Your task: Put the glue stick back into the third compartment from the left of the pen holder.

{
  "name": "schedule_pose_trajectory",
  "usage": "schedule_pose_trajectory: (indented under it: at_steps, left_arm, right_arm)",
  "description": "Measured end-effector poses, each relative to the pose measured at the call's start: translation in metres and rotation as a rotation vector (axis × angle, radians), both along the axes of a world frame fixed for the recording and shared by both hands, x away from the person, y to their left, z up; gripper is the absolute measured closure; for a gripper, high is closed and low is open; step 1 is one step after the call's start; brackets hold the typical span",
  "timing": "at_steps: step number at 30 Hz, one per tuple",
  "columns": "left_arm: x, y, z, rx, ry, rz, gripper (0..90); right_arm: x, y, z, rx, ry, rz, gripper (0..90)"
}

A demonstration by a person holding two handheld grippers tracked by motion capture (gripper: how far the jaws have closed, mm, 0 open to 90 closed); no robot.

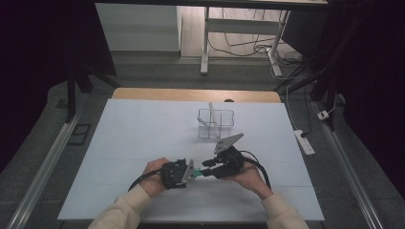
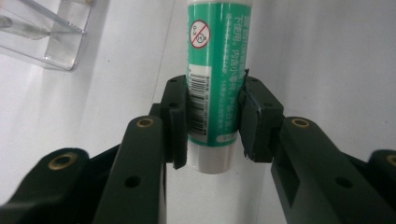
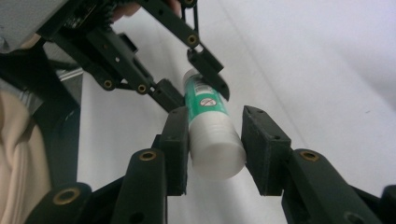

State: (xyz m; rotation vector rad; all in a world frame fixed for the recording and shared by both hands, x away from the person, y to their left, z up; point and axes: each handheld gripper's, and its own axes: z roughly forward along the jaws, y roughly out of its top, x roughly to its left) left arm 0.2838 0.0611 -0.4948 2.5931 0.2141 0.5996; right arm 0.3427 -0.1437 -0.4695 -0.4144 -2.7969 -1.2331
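Beyond the hands, a clear box [image 1: 216, 123] holding thin sticks was seen, while near the table's [image 1: 143, 129] front edge a green glue stick [image 2: 215, 79], marked with a barcode and a prohibition sign, was clamped by the left gripper [image 2: 212, 123], its white cap [image 3: 217, 149] loosely flanked by the right gripper [image 3: 215, 149].

Looks like a lab/recording room: dark curtains [image 1: 43, 57] round a white-topped table [image 1: 143, 133], desk frame [image 1: 241, 28] w/ loose cables [image 1: 248, 45] behind it, power strip [image 1: 304, 141] beside it.
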Motion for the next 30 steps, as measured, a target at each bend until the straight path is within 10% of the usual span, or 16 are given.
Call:
schedule_pose_trajectory:
  at_steps: [20,30]
  left_arm:
    - [0.010,0.021,0.006,-0.171,0.037,0.104,65.3]
    - [0.015,0.034,0.009,-0.289,0.053,0.163,65.3]
  right_arm:
    - [0.003,-0.021,0.011,0.160,-0.132,-0.162,45.7]
    - [0.004,-0.028,0.011,0.228,-0.128,-0.206,41.7]
